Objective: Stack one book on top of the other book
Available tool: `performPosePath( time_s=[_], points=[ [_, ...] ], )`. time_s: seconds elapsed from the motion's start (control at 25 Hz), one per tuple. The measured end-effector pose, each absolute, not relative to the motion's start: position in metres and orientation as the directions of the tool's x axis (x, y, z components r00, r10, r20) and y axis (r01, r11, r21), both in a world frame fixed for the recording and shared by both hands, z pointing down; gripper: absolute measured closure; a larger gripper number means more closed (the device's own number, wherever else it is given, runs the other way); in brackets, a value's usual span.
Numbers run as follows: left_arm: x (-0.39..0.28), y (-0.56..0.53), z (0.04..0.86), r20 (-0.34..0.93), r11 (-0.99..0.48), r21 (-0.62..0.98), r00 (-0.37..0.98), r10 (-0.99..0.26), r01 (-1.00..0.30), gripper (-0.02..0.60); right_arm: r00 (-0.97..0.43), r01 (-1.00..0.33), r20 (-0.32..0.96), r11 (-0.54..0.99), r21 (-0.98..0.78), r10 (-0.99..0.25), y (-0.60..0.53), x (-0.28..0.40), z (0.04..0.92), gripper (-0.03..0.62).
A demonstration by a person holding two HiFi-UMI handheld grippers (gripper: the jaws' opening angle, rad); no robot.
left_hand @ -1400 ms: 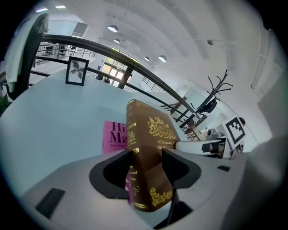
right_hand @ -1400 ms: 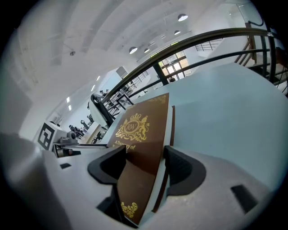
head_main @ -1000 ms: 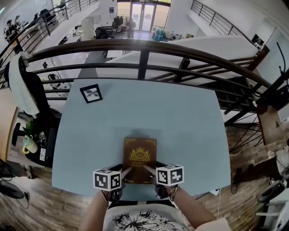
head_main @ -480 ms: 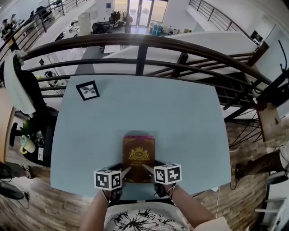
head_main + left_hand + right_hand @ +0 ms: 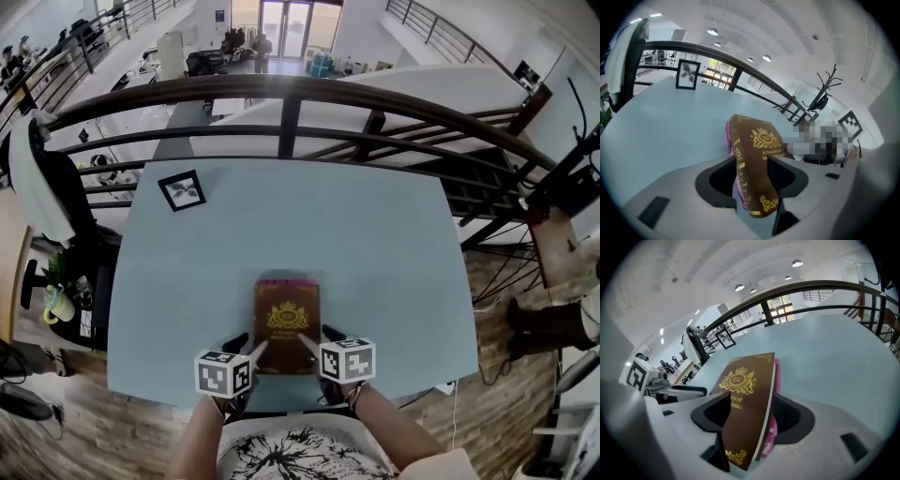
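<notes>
The brown book (image 5: 286, 323) lies on the pink book (image 5: 286, 280), with the fingers of the left gripper (image 5: 248, 347) and right gripper (image 5: 319, 339) clamping its near corners, so letting go looks next.

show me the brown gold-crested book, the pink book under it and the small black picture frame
brown gold-crested book (image 5: 287, 319): head view, cover crest.
pink book (image 5: 777, 374): right gripper view, exposed edge.
small black picture frame (image 5: 182, 190): head view, centre.
</notes>
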State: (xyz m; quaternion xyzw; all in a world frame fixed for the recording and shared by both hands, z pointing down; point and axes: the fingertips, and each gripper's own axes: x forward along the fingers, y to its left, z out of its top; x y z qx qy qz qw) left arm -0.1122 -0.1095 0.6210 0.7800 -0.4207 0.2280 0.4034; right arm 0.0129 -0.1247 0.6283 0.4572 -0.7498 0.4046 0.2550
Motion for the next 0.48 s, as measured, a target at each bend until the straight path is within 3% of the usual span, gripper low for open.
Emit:
performPosePath(
  time_s=[0.2,0.4,0.48],
  points=[
    [-0.124,-0.118,0.580,0.632,-0.371,0.351,0.510,-0.583,-0.860,0.534,-0.436,-0.900,0.674,0.299,-0.318,-0.596,-0.130,0.015,0.583,0.455],
    [-0.122,-0.128,0.526,0.517,-0.492,0.211,0.523,-0.677,-0.845,0.558,-0.414,-0.909,0.562,0.357,-0.216,-0.716,-0.140,0.013,0.533,0.587],
    [-0.122,-0.131,0.501,0.457,-0.517,0.190,0.541,-0.706,-0.835,0.558,-0.418,-0.906,0.509,0.385,-0.175,-0.753,-0.142,0.009,0.511,0.600]
  ],
)
